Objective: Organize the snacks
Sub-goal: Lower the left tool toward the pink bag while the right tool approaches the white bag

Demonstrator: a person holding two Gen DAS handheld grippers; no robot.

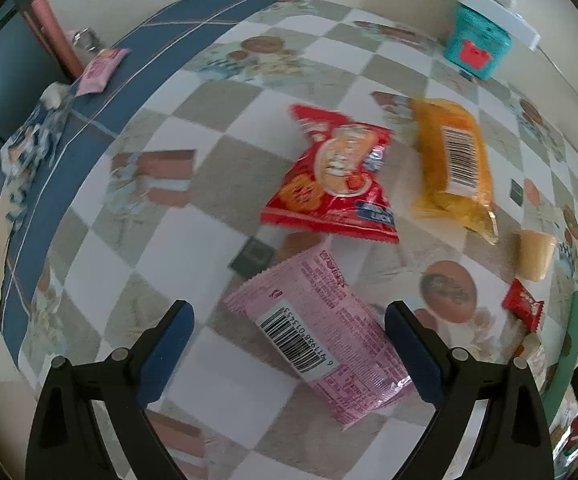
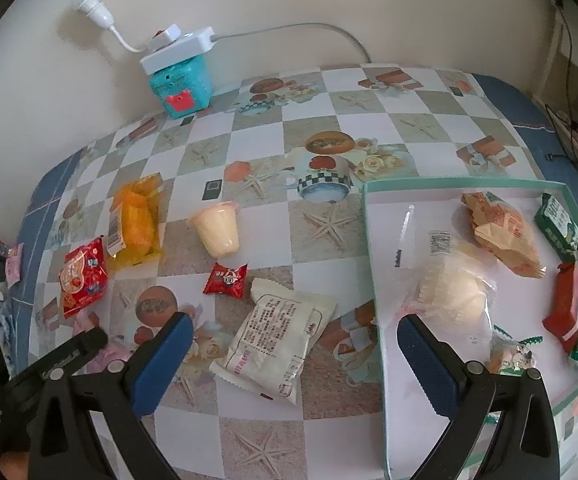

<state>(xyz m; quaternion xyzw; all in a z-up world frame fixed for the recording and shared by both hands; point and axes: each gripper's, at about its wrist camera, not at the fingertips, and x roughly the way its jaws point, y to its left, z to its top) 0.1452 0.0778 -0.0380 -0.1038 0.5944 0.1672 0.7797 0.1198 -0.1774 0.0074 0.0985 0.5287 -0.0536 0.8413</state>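
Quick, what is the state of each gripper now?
Left gripper: open, holding nothing, over the pink packet.
Right gripper: open, holding nothing, over the white packet.

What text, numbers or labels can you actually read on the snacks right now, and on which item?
"6 911988 013453": under the barcode on the pink packet between the open left gripper fingers.
"LUCKY": blue patch on the red packet.
Yellow bag: barcode only, digits blurred.
Cream packet by the open right gripper: print too small.
Small red candy: characters unreadable.
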